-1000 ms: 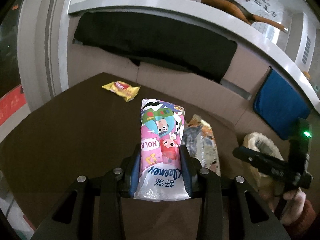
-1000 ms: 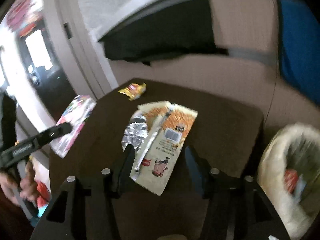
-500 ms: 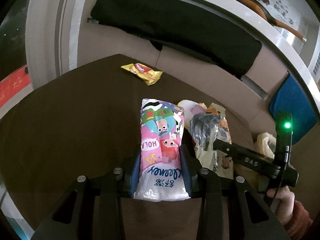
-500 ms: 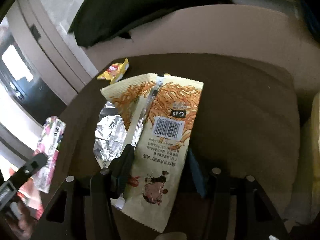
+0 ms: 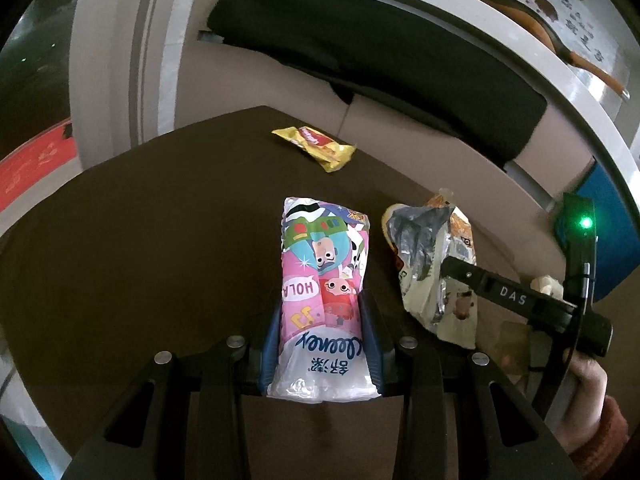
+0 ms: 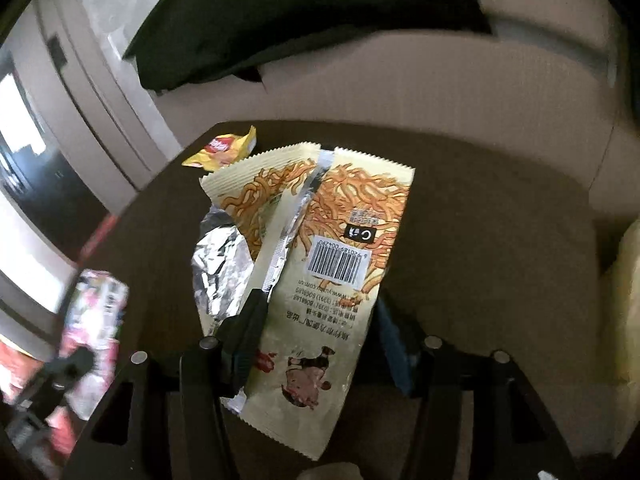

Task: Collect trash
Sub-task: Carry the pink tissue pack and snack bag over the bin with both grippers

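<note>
While my left gripper pinches the tissue pack, my right gripper straddles the noodle wrapper on the brown table, jaws apart. I judge this the pickup step: next, close on the wrapper. A yellow packet lies beyond the wrapper.

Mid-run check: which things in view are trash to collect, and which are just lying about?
Job:
- tissue pack, clamped in left gripper
- noodle wrapper, between the right gripper fingers
- yellow snack packet, on the table

Lying about:
- black cloth
- blue cushion
</note>
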A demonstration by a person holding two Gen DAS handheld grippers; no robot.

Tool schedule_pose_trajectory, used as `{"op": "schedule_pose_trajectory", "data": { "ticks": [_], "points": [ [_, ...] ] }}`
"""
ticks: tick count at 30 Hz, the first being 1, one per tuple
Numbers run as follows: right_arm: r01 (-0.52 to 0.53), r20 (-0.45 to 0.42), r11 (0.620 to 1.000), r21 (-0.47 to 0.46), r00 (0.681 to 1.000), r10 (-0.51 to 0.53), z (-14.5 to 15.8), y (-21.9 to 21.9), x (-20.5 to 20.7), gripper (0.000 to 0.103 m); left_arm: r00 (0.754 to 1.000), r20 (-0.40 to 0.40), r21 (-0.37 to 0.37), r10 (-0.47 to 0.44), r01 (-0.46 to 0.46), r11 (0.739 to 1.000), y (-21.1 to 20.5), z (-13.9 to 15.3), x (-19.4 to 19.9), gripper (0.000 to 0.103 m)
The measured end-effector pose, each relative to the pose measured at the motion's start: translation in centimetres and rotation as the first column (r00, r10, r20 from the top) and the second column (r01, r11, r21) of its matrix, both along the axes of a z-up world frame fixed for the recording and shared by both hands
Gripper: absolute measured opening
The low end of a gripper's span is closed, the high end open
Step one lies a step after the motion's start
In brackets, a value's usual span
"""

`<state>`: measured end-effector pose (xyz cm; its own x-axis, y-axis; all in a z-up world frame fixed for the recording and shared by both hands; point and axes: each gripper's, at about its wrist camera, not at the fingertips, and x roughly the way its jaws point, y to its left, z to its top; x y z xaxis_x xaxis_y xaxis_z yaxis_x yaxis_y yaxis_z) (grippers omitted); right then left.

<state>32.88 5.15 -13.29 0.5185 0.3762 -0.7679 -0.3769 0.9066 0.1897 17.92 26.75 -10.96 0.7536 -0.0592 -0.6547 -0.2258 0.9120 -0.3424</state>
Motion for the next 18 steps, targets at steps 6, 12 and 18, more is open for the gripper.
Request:
{"op": "schedule_pose_trajectory", "data": {
  "ticks": [6, 12, 18],
  "points": [
    [-0.116, -0.043, 0.993, 0.002, 0.992, 0.116, -1.3, 1.5, -0.1, 0.032, 1.000, -0.005, -0.011, -0.003, 0.003, 1.000, 0.4, -0.3, -0.3, 0.037],
    [-0.159, 0.011, 0.984, 0.084, 0.987, 0.158, 0.5, -0.7, -0.9, 0.004, 1.000, -0.004, -0.009, -0.009, 0.009, 1.000, 0.1, -0.2, -0.2, 0.037],
    [-0.183, 0.116, 0.977, 0.110, 0.979, 0.170, 4.6, -3.2, -2.6, 0.003, 0.999, 0.023, 0.006, -0.037, 0.037, 0.999, -1.2, 1.3, -0.2, 0.037]
  ]
}}
